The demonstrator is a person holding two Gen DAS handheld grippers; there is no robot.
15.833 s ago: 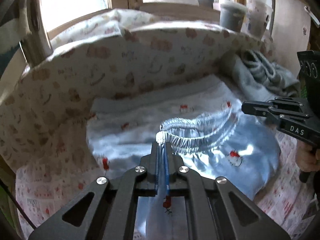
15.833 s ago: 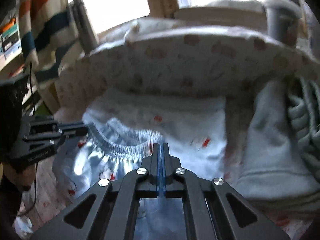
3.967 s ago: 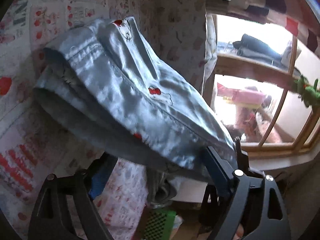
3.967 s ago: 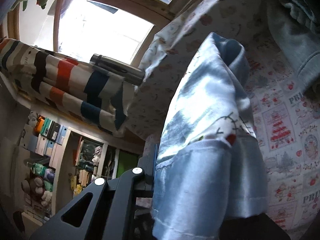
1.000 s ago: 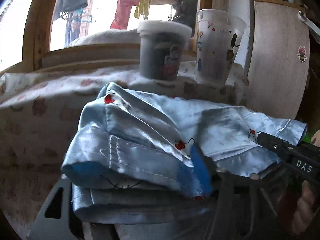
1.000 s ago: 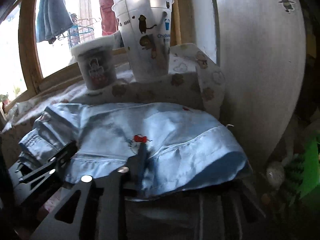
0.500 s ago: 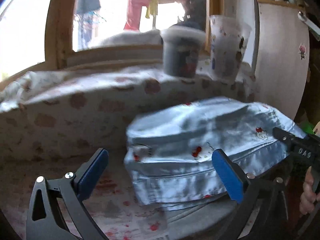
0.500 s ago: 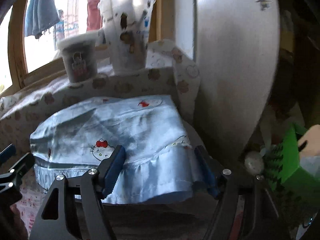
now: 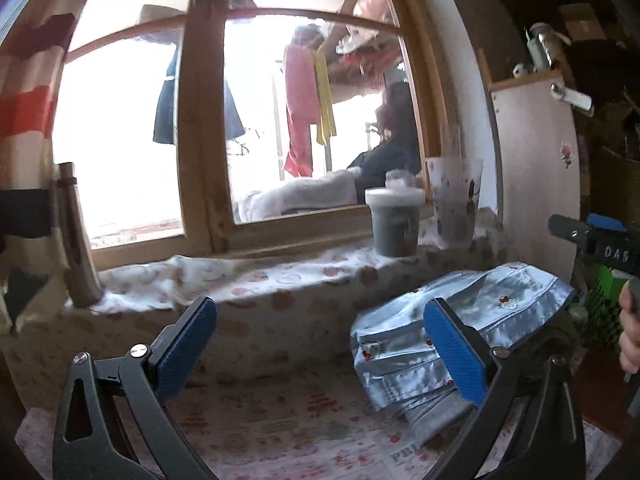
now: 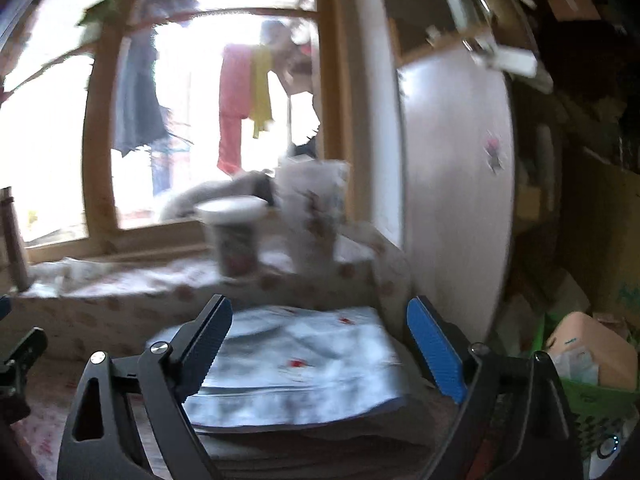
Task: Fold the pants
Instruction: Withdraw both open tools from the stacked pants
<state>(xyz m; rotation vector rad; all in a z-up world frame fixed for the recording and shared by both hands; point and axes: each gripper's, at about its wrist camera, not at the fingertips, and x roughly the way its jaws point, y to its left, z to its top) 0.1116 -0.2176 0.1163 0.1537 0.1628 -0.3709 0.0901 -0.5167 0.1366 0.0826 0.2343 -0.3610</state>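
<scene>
Left gripper [image 9: 320, 350], left wrist view: jaws spread wide, nothing between them. Black angular frame with round silver screws; fingers faced with ribbed blue pads [image 9: 188, 344]. Beyond the right-hand pad lie the pants [image 9: 472, 316], folded into a compact, layered bundle. Fabric is pale blue, satin-like with a sheen, printed with small red-bowed cartoon faces; stitched hems show along the stacked edges. The bundle rests on top of a grey folded garment [image 9: 436, 416] at the right end of the bed sheet [image 9: 280, 424], a white cloth with a red printed pattern. No contact between gripper and pants. Behind runs a padded ledge under a cream cover [image 9: 248, 284] with brownish motifs, carrying a grey tub [image 9: 394, 226] with a white lid and a translucent printed cup [image 9: 456, 204], side by side. A wooden-framed window [image 9: 200, 128] stands above it. At the far right edge, the right gripper [image 9: 592, 242] shows as a black part with a blue pad, well above the pants.

Right gripper [image 10: 320, 350], right wrist view (motion-blurred): jaws wide apart, holding nothing. The pants [image 10: 304, 372] lie flat and folded directly ahead, seen between the two blue pads [image 10: 436, 348] but untouched, stacked on darker folded cloth [image 10: 320, 444]. Tub [image 10: 234, 236] and cup [image 10: 312, 216] stand on the ledge behind. A curved pale panel [image 10: 456, 184] with a small sticker rises at right; a green basket [image 10: 592, 400] sits low right. A black part of the left gripper [image 10: 18, 354] shows at the left edge.
</scene>
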